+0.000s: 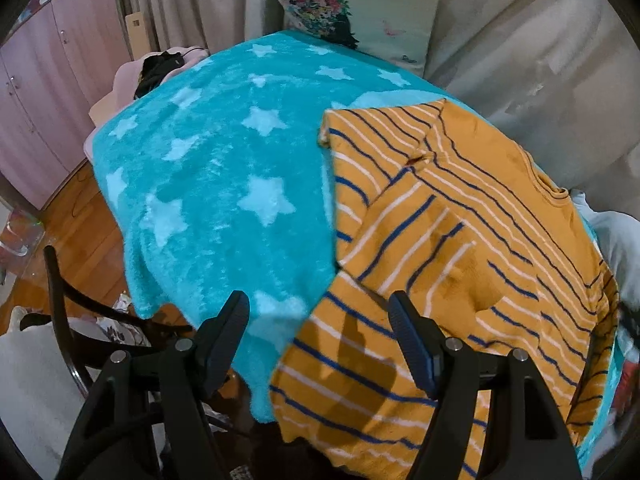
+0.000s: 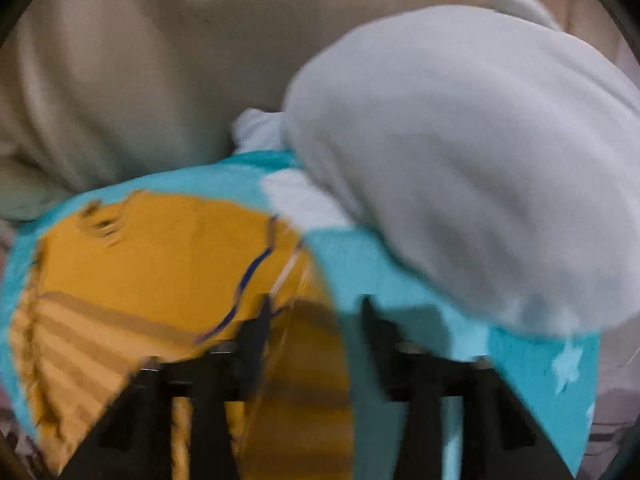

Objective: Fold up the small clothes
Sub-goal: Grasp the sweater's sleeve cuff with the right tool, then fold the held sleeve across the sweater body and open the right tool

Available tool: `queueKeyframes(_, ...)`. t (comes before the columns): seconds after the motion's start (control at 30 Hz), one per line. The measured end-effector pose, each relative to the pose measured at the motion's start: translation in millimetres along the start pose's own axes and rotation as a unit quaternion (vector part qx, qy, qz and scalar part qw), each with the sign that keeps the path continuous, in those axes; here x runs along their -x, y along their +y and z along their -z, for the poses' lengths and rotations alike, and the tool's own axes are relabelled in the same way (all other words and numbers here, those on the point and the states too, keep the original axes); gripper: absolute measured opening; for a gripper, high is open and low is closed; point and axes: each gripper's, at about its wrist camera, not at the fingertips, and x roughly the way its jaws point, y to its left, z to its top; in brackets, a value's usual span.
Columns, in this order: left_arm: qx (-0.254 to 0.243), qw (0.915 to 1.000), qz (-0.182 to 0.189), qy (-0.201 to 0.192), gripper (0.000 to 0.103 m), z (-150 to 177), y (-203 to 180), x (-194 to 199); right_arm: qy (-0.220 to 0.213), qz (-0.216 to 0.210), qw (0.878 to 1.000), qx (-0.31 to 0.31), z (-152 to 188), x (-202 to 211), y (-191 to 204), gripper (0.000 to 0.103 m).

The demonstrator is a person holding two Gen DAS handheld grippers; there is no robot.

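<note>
Mustard-striped shirt [image 1: 440,240] lies partly folded on the turquoise star blanket [image 1: 208,168], right side. Both hand-held grippers, left [image 1: 318,316] and right [image 2: 316,316], stand apart, empty; pinch the near hem evenly, then fold away.

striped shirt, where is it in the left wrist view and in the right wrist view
Left wrist view: the striped shirt fills the right half, lying on the turquoise star blanket, its near hem under the left gripper.
Right wrist view: blurred, it fills the lower left, reaching under the right gripper.
Shared landmark: the turquoise star blanket beneath it.
</note>
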Motion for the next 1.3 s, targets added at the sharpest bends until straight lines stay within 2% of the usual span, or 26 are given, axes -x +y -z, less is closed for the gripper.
queueKeyframes(0.1,-0.012,0.9999,0.009,0.003,0.071,-0.7,-15.7,-4.8,0.026,-0.065,0.997,0.021,52.2,37.3,10.6,0.063)
queueKeyframes(0.2,-0.032,0.9993,0.021,0.005,0.071,0.9,-36.5,-8.6,0.047,-0.126,0.988,0.080,107.0,72.4,39.4,0.063)
queueKeyframes(0.3,-0.056,0.9978,0.036,0.008,0.071,5.1,-58.4,-9.1,0.052,-0.151,0.976,0.146,148.1,87.0,73.4,0.063)
queueKeyframes(0.37,-0.072,0.9963,0.045,0.008,0.071,9.5,-71.5,-7.9,0.049,-0.148,0.968,0.196,163.3,77.4,95.6,0.063)
queueKeyframes(0.47,-0.088,0.9946,0.054,0.009,0.071,17.5,-82.3,-4.4,0.043,-0.084,0.960,0.262,183.9,57.1,114.6,0.063)
queueKeyframes(0.5,-0.090,0.9943,0.057,0.008,0.071,19.8,-83.2,-2.8,0.051,-0.052,0.957,0.280,188.6,44.6,114.8,0.061)
queueKeyframes(0.53,-0.090,0.9943,0.058,0.007,0.071,21.5,-82.3,-1.0,0.058,-0.045,0.955,0.286,191.6,39.9,112.8,0.057)
queueKeyframes(0.57,-0.088,0.9944,0.057,0.005,0.071,22.5,-80.1,0.4,0.066,-0.045,0.954,0.289,190.3,35.1,108.1,0.036)
queueKeyframes(0.6,-0.083,0.9949,0.056,0.003,0.071,23.2,-75.8,2.5,0.073,-0.038,0.954,0.288,188.9,38.3,100.5,0.020)
queueKeyframes(0.7,-0.059,0.9966,0.057,0.000,0.071,22.5,-59.2,7.4,0.052,-0.043,0.965,0.252,153.4,63.0,81.1,0.016)
queueKeyframes(0.73,-0.050,0.9970,0.059,-0.001,0.071,22.6,-52.7,10.1,0.044,-0.057,0.970,0.232,142.4,73.5,76.8,0.016)
queueKeyframes(0.8,-0.033,0.9977,0.058,-0.005,0.071,21.9,-40.2,15.4,0.022,-0.113,0.976,0.184,109.4,98.9,73.5,0.016)
queueKeyframes(0.87,-0.019,0.9983,0.055,-0.012,0.071,20.0,-26.6,21.2,0.006,-0.160,0.974,0.162,86.9,109.7,82.9,0.016)
queueKeyframes(0.9,-0.013,0.9985,0.051,-0.018,0.071,18.8,-20.0,24.3,0.000,-0.198,0.969,0.148,71.4,113.4,93.3,0.017)
queueKeyframes(0.97,-0.005,0.9987,0.045,-0.022,0.071,15.4,-8.1,27.7,-0.009,-0.243,0.962,0.126,53.1,107.9,118.7,0.017)
queueKeyframes(1.03,0.005,0.9987,0.043,-0.026,0.071,8.3,4.6,28.2,-0.010,-0.298,0.950,0.088,34.8,94.8,145.6,0.021)
queueKeyframes(1.07,0.010,0.9987,0.042,-0.027,0.071,4.5,9.5,27.4,-0.011,-0.310,0.947,0.080,28.9,85.2,157.7,0.028)
queueKeyframes(1.1,0.015,0.9986,0.043,-0.026,0.071,-0.1,15.7,25.8,-0.010,-0.289,0.953,0.091,24.0,70.6,175.4,0.056)
queueKeyframes(1.13,0.018,0.9986,0.044,-0.024,0.071,-3.8,20.4,24.6,-0.011,-0.240,0.965,0.101,20.4,57.3,186.3,0.065)
queueKeyframes(1.2,0.021,0.9983,0.046,-0.027,0.071,-9.5,30.9,23.4,-0.025,-0.168,0.980,0.106,22.3,47.2,196.6,0.066)
queueKeyframes(1.3,0.016,0.9991,0.031,-0.023,0.071,-19.4,47.1,13.3,-0.032,-0.158,0.978,0.130,35.5,49.8,207.6,0.066)
